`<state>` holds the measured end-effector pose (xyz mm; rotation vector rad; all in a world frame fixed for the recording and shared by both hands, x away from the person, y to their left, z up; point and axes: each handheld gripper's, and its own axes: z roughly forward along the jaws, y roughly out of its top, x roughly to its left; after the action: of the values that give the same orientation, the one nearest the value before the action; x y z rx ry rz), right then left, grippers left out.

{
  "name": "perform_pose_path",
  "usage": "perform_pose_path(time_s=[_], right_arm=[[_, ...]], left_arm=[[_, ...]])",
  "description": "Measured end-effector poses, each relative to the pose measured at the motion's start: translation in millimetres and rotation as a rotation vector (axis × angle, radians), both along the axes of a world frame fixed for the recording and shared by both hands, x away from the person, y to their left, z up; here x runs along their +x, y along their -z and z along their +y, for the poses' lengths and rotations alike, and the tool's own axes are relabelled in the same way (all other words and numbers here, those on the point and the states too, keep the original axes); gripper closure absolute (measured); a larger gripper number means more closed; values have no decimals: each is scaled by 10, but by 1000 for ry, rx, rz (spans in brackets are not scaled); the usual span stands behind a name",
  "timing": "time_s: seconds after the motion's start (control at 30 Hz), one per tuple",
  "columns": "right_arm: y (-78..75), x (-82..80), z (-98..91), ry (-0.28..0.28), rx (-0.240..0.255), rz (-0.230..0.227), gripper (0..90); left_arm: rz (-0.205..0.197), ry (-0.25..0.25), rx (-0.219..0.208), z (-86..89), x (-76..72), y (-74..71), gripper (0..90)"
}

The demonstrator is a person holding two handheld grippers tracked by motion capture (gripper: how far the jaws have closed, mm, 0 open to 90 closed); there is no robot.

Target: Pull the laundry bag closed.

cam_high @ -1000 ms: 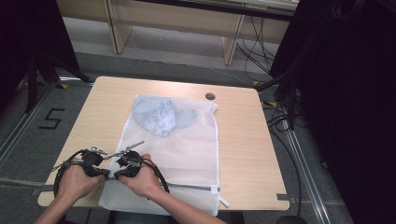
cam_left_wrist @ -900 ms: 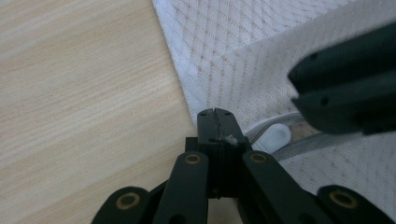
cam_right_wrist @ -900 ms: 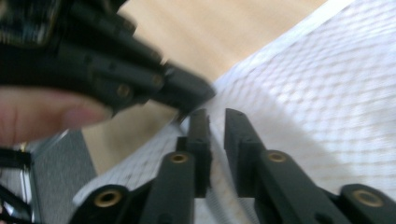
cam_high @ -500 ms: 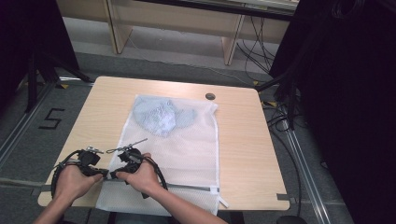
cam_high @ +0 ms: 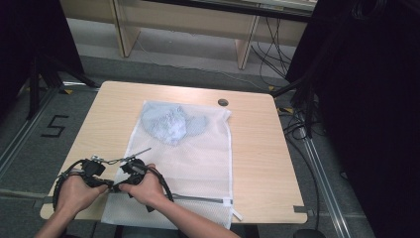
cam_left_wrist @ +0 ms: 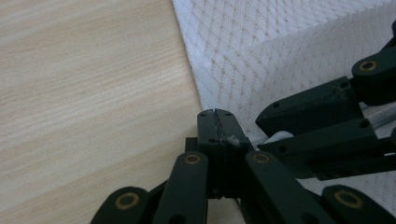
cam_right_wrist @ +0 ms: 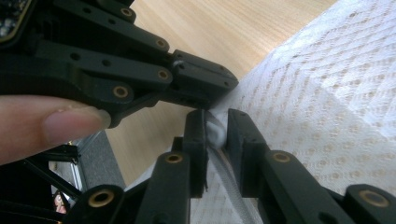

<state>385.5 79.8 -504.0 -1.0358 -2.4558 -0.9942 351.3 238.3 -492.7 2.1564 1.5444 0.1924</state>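
White mesh bag (cam_high: 190, 158) lies flat on the tabletop (cam_high: 257, 148), a blue garment (cam_high: 171, 124) inside at its far end. Both claws meet at the bag's near left corner. Left claw (cam_left_wrist: 217, 122) is clenched on the bag's edge. Right claw (cam_right_wrist: 215, 125) has just been closing and grasps a white zipper tab (cam_right_wrist: 215, 130) and its tape.

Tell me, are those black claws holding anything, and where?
Both grip the white mesh laundry bag at its near left corner: the left gripper pinches the edge, and the right gripper clamps the zipper's end.
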Motion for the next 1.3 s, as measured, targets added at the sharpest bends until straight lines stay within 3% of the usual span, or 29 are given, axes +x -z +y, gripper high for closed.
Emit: perform_pose_path(time_s=[0.13,0.17,0.2,0.33,0.37,0.4,0.47,0.5,0.57,0.63,0.67,0.73,0.9,0.93,0.97,1.0,1.03,1.07,1.1,1.2,1.27,1.3], right_arm=[[3,-4,13,-20,-2,11,813],[-4,-7,20,-19,-4,10,816],[-6,1,17,-33,-10,-4,818],[-26,-14,33,-33,-15,-12,819],[-24,-14,33,-39,-15,-21,819],[-29,-27,38,-33,-17,-16,818],[-30,-34,42,-36,-17,-18,811],[-31,-39,49,-27,-15,-16,810],[-28,-39,49,-40,-28,-37,819],[-31,-52,58,-41,-23,-19,855],[-31,-52,58,-41,-23,-19,855],[-46,-60,43,-37,-21,-17,867],[-35,-80,13,-14,-29,-32,869],[-45,-92,4,-12,-23,-28,869],[-48,-93,-6,-12,-30,-46,869],[-58,-98,-16,-10,-38,-52,870],[-66,-100,-19,1,-39,-62,870],[-69,-103,-26,-3,-56,-66,871],[-71,-103,-34,-3,-69,-74,871],[-85,-118,-37,21,-82,-102,872],[-87,-106,-53,16,-89,-113,872],[-98,-109,-53,24,-92,-96,872]], left_arm=[[11,6,8,11,6,1,894],[-6,-14,-9,-6,4,17,894],[11,27,17,19,8,1,894],[18,19,12,16,0,-6,892],[-4,-27,-18,-18,-8,13,891],[5,-6,-12,-8,-7,6,892],[4,-16,-17,-10,-5,13,893],[11,-9,0,1,-1,10,893],[18,-4,-3,-1,1,8,895],[-17,22,15,-7,3,19,896],[-17,22,15,-7,3,19,896],[3,62,61,-4,5,-10,897],[-16,106,124,-62,-13,-20,899],[-25,103,126,-78,-17,-16,899],[-44,68,126,-114,-29,-8,899],[-54,70,133,-132,-29,1,899],[-43,110,160,-132,-29,-11,899],[-65,109,165,-151,-32,0,900],[-39,125,181,-151,-29,-19,900],[-49,123,185,-157,-36,-14,900],[-78,108,181,-181,-41,6,900],[-75,111,186,-183,-40,3,900]])
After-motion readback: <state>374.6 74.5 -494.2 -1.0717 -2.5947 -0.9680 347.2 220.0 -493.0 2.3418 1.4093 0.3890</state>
